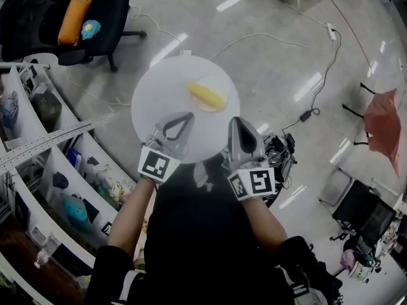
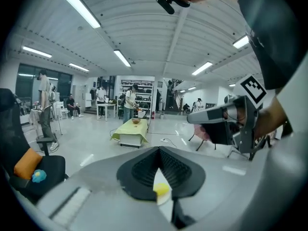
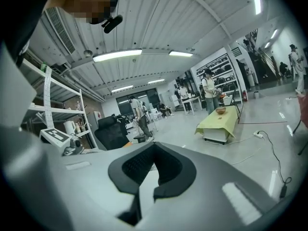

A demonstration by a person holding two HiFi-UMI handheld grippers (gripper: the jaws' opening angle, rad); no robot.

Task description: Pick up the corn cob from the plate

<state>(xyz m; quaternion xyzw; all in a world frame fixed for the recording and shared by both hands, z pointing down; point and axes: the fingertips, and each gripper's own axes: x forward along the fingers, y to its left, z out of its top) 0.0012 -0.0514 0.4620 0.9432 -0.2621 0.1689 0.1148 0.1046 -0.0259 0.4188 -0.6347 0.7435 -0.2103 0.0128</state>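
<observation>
Far left at 10 o'clock of the room, black office chair (image 1: 95, 11) with an orange cushion (image 1: 73, 21); open shelving (image 1: 38, 142) runs down the left side at 8 o'clock. Centre: round white table (image 1: 159, 88). Left gripper (image 1: 189, 115) comes in over the table from the 7 o'clock edge, tips near the table's middle, jaws together at the tips, nothing clamped. In its own view the left gripper (image 2: 159, 150) shows the pads meeting at the front, with the corn cob (image 2: 161, 189) visible through the gap behind the tips, lying beyond them and not held. The corn cob (image 1: 206, 96) lies on a pale plate (image 1: 213, 84) at about 2 o'clock on the table, at 1 o'clock from the left tips, near but apart. Right gripper (image 1: 236, 121) sits over the table's 3 o'clock rim, entering from 5 o'clock, jaws together, empty; the corn is at 10 o'clock from it. In the right gripper view the right gripper (image 3: 156, 145) also has its tips closed on nothing. Right of that, a white cable (image 1: 318, 75) trails over the floor, and a red fabric item (image 1: 385, 122) sits at far right, 3 o'clock.
</observation>
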